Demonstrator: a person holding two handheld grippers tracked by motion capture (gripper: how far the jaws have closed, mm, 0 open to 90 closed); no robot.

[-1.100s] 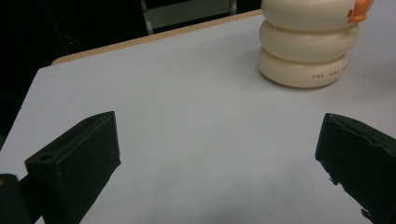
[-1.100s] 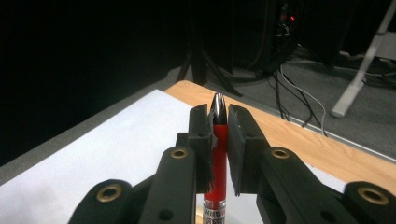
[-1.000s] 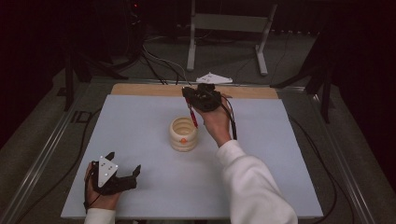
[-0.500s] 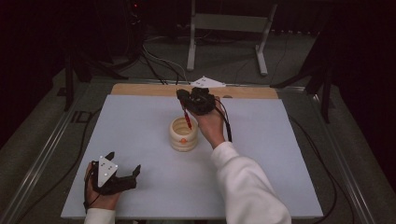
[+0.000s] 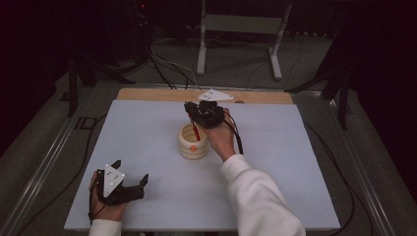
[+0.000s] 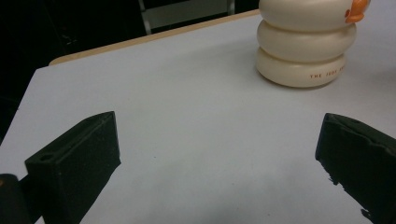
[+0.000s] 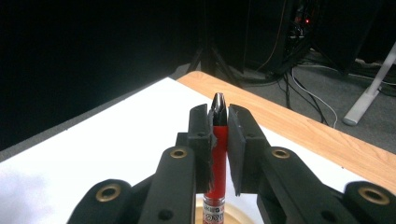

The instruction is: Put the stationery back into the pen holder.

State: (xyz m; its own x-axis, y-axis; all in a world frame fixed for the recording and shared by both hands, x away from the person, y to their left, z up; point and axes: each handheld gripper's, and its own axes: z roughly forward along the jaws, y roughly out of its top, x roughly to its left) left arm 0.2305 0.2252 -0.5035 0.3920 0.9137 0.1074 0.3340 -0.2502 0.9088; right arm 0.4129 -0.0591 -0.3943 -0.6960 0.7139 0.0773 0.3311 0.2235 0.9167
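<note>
While your right gripper (image 5: 193,117) hangs just above the middle of the high view, its jaws are clamped narrow on a red pen (image 5: 195,132), which slants down from them into the mouth of the cream pot (image 5: 193,142). In the right gripper view the pen (image 7: 218,154) stands upright between the two black pads, its dark tip poking above them near the centre of the frame and its red barrel running down to the pot's rim (image 7: 233,217) at the bottom edge. The pot itself, a stack of three rounded rings with a small orange mark on its side, sits on the white counter (image 5: 295,162) just left of your right hand (image 5: 221,137), in the middle of the frame. Your left gripper (image 5: 129,183) rests low on the counter at the lower left of the high view, well apart from the pot, with its jaws spread wide and nothing between them. In the left gripper view those jaws stand at the lower left and lower right corners over bare counter, and the pot (image 6: 303,51) shows at the upper right, with small lettering along its lowest ring.
</note>
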